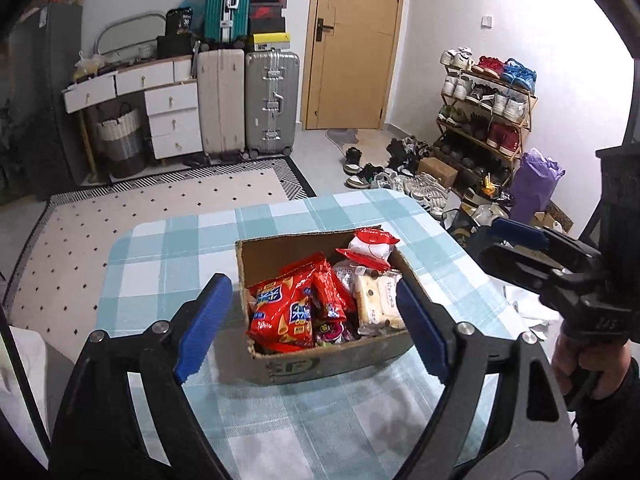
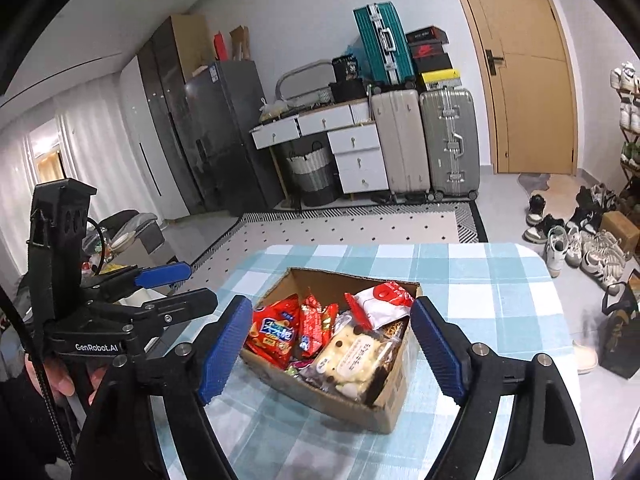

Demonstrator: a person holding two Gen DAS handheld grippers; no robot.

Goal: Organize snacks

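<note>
On the checked blue-and-white tablecloth (image 1: 168,264) sits an open cardboard box (image 1: 304,364), near the table's middle, and all the snacks in sight are already inside it. The left gripper (image 1: 312,316) hangs above the near side of the box with its jaws wide and nothing between the blue pads; the right gripper (image 2: 332,348) does the same from the right, equally wide and empty. Going left to right in the box: a red cracker bag (image 1: 284,316) leans against the left wall, a slimmer red packet (image 1: 330,296) stands beside it, a small purple wrapper (image 1: 330,330) lies low near the front wall, then a clear pack of pale spotted cakes (image 1: 378,300), with a red-and-white pouch (image 1: 370,248) propped at the far right corner. The packets are piled loosely and overlapping, so I judge that a careless reach could snag a neighbouring wrapper and drag it out, or nudge the light box across the cloth; the pouch perched on the rim looks likeliest to tip over the edge.
</note>
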